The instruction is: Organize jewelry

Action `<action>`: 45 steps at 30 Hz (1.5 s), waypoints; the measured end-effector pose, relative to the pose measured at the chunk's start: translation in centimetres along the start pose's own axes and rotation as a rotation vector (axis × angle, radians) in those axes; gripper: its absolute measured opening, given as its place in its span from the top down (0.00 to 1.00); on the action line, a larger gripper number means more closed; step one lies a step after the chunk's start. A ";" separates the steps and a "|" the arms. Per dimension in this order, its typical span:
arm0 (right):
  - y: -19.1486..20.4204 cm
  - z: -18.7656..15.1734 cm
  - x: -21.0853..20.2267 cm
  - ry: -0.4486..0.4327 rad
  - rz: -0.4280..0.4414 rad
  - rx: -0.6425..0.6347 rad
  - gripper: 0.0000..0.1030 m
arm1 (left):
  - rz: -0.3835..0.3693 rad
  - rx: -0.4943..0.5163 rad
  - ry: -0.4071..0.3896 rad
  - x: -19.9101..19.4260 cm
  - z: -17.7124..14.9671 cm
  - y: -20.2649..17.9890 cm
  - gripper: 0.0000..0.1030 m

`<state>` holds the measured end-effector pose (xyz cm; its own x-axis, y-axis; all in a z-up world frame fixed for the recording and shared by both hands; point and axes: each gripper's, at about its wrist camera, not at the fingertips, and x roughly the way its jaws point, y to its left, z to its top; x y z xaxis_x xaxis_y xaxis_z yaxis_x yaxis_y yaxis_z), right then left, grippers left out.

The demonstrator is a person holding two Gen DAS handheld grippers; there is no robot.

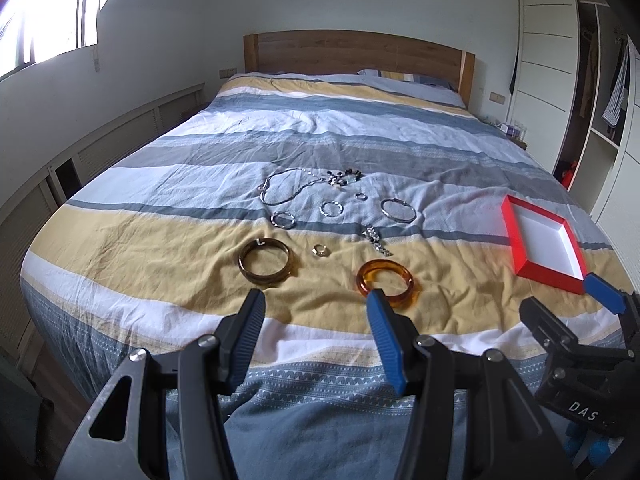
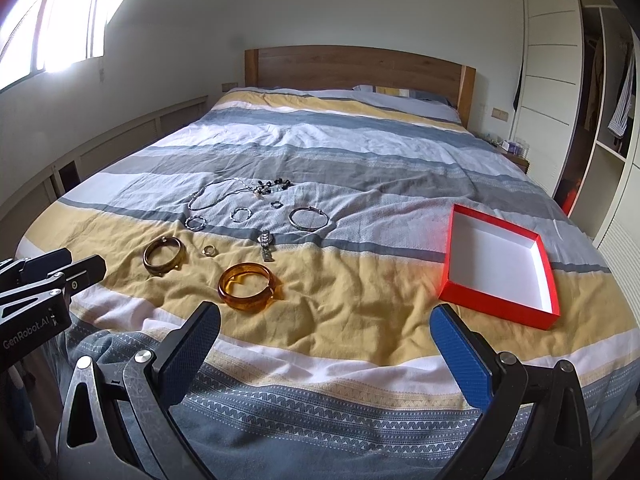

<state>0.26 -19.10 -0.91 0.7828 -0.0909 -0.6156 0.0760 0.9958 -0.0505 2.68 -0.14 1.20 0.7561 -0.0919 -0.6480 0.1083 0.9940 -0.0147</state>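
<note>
Jewelry lies spread on the striped bed: an amber bangle, a dark brown bangle, a small ring, a watch, several silver hoops, a chain necklace and dark beads. An empty red box with a white inside sits to the right. My left gripper is open, just short of the amber bangle. My right gripper is open wide and empty, above the bed's near edge.
A wooden headboard and pillows stand at the far end. White cabinets and an open wardrobe with clothes line the right wall. A window and low wall panels run along the left. A small nightstand sits right of the bed.
</note>
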 end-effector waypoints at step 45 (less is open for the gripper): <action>2.2 2.2 13.2 0.289 0.241 0.049 0.64 | -0.023 0.013 0.172 13.7 2.4 6.5 0.55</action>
<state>12.08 -18.16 -7.42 0.5755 0.1583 -0.8023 -0.0536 0.9863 0.1562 15.27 4.95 -5.96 0.6317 -0.1017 -0.7685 0.1332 0.9908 -0.0216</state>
